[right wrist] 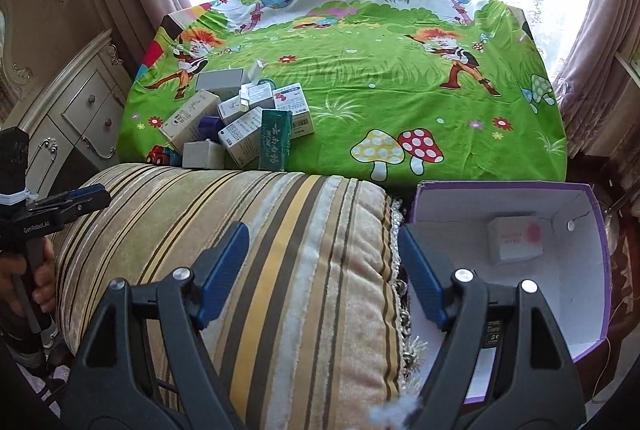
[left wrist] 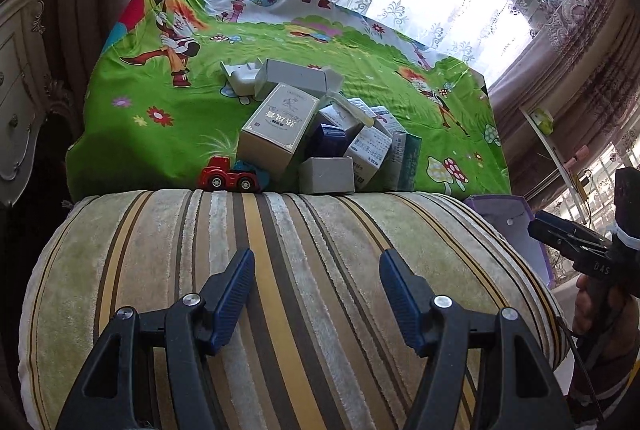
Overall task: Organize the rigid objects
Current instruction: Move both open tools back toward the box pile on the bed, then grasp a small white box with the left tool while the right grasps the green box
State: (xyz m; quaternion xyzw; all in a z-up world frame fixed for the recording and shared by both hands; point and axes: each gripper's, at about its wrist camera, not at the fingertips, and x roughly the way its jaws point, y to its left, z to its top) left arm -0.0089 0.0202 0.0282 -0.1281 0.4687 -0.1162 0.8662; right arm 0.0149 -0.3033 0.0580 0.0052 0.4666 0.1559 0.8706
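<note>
A cartoon-printed green sheet (right wrist: pixel 380 86) covers the counter under the window. The pile of boxes (right wrist: pixel 244 122) sits mid-left, behind a striped cushion (right wrist: pixel 256 250). A purple box (right wrist: pixel 600 270) at lower right holds one carton (right wrist: pixel 514 240). The left gripper (left wrist: pixel 316 294) and right gripper (right wrist: pixel 322 274) hover with jaws wide apart, holding nothing.

Jumbled pile of small cartons (right wrist: pixel 244 122), red toy truck (left wrist: pixel 226 175) beside, pinkish-white carton (right wrist: pixel 516 239) apparently flat inside purple box (right wrist: pixel 596 214)

toy truck (right wrist: pixel 157 155) half hidden behind cushion (right wrist: pixel 240 250), box print unreadable
</note>
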